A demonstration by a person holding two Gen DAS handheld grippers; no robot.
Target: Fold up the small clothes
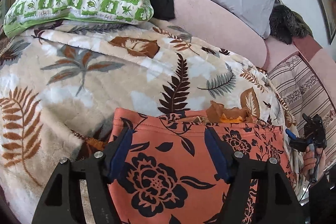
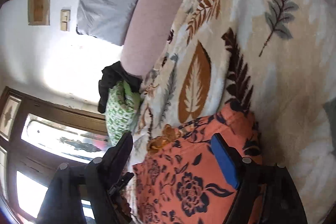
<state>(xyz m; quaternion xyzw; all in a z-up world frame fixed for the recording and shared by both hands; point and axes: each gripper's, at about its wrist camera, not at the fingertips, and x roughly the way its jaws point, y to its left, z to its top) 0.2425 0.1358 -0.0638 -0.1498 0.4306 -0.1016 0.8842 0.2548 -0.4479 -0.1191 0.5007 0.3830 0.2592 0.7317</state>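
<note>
A: What's the biggest thing there?

B: A plush cream blanket with fern leaves (image 1: pixel 100 77), all over the bed. On its near edge lies a salmon-orange cloth with black roses (image 1: pixel 168 161), folded flat, with a brown scrap at its far edge.

A: And the claws?

B: Left gripper (image 1: pixel 170 152) spread wide over the cloth, right gripper (image 2: pixel 174 152) gaping too.

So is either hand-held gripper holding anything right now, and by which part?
Nothing is held. The left hand-held gripper and right hand-held gripper both stand open over the orange floral garment.
</note>
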